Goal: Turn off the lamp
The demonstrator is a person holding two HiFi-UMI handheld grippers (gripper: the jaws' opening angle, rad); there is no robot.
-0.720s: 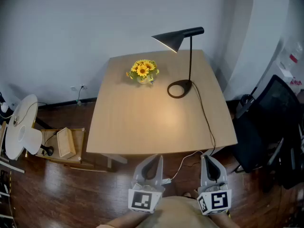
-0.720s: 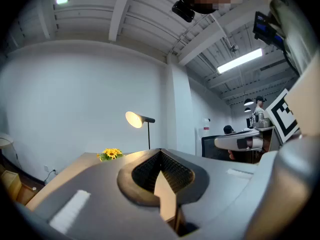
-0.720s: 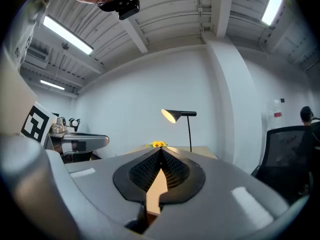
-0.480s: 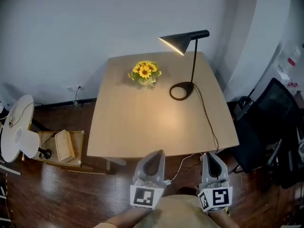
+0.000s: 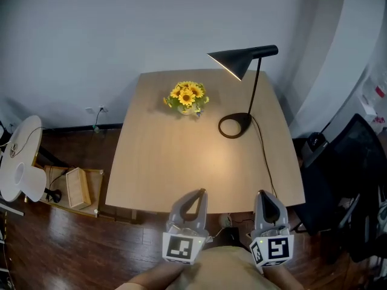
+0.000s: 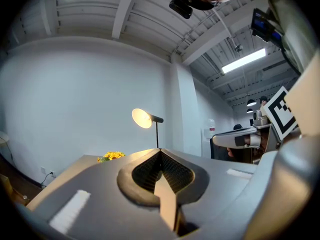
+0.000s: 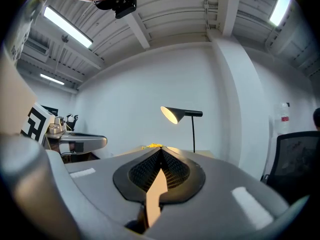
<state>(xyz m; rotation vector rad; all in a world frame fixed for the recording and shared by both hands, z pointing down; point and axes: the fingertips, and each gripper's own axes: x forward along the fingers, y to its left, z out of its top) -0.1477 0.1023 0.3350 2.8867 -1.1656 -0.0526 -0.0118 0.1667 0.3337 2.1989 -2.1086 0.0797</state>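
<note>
The left gripper (image 5: 200, 192) is held just off the near edge of the table (image 5: 163, 162). Its jaws are seen pressed together in the left gripper view, with nothing caught between them. The right gripper (image 5: 262, 193) is held beside it, off the same edge and closer to the table's near right corner. Its jaws are likewise closed on nothing.

The lamp (image 5: 239, 61) is stood toward the table's far right corner, well apart from both grippers. Its black shade is turned toward the table's middle, and it is lit, with a warm glow thrown on the tabletop. Its cord (image 5: 264, 156) is run along the table's right side and over the near edge. A bunch of sunflowers (image 5: 187, 96) is set at the table's far side, near its middle. On the floor off the table's left side, a wooden box (image 5: 76, 186) is seen.
</note>
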